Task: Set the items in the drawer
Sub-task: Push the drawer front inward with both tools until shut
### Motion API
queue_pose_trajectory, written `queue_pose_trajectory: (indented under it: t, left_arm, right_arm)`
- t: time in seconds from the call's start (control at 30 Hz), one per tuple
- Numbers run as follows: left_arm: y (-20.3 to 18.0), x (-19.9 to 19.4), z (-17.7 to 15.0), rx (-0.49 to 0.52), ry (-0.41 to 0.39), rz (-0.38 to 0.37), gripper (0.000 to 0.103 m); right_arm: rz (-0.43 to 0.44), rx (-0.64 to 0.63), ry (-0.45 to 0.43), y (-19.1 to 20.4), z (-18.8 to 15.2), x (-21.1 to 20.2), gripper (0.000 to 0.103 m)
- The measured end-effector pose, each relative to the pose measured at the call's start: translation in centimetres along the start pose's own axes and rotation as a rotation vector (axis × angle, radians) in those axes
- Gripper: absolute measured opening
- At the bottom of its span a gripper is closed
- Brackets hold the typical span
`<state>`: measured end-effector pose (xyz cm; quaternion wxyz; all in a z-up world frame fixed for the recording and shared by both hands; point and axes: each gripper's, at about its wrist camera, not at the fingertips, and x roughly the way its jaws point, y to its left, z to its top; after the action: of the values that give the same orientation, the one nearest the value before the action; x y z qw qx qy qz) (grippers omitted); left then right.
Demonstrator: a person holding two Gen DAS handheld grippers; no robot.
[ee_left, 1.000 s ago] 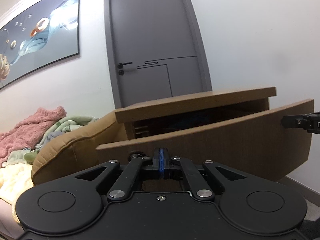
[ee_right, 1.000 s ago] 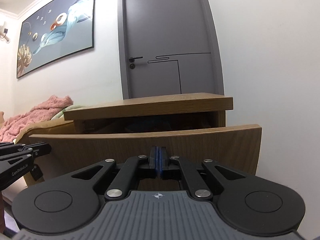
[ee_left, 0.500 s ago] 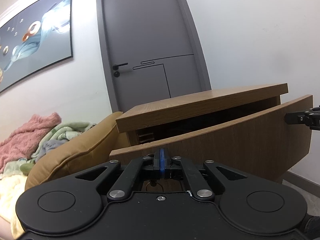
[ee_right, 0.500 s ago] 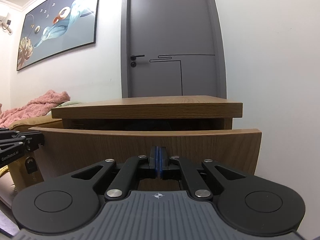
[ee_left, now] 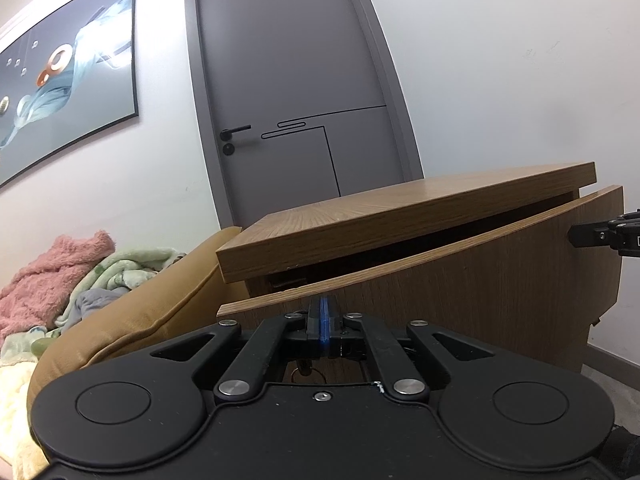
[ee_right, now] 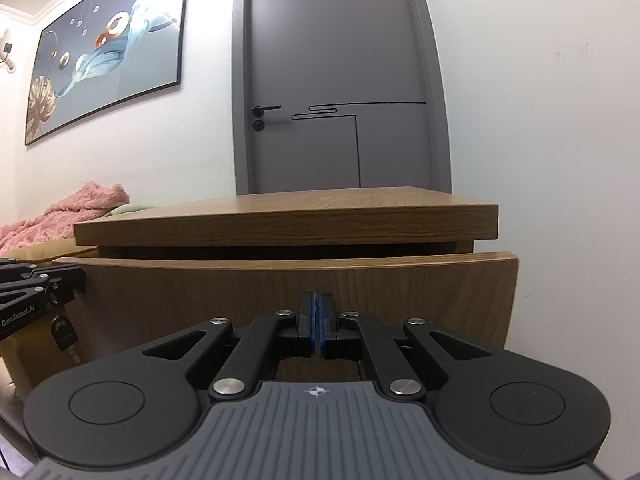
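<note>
Wood-grain drawer front [ee_right: 280, 292] has narrowed its gap under the brown cabinet top [ee_right: 286, 220], pushed by closed, empty left tool [ee_left: 324, 320] and right tool [ee_right: 317, 322], suggesting stowing is finished.

Soft, even indoor light is filling both views, and the white wall [ee_right: 540, 140] is showing no hard shadows. Glare is washing over the framed picture [ee_left: 68, 92] in both views. A dark shadow is sitting in the drawer [ee_right: 280, 280] gap under the cabinet top [ee_right: 286, 220]. Fisheye distortion is bowing the grey door [ee_left: 296, 92] and blackening the frame corners. Focus is staying sharp throughout.
</note>
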<state>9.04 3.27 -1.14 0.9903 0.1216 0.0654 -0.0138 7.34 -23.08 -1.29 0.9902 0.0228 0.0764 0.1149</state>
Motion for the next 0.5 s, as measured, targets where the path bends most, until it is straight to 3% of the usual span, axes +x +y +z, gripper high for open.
queue_pose_trajectory:
  t: [0.3,0.5]
  left_arm:
    - [0.7,2.1,0.8,-0.08,0.044,0.001,0.003]
    - [0.2,2.3,0.9,-0.066,0.043,0.03,0.003]
  right_arm:
    - [-0.019,0.041,0.004,-1.3,0.7,1.7,0.002]
    - [-0.012,0.037,-0.004,-1.4,0.7,2.0,0.002]
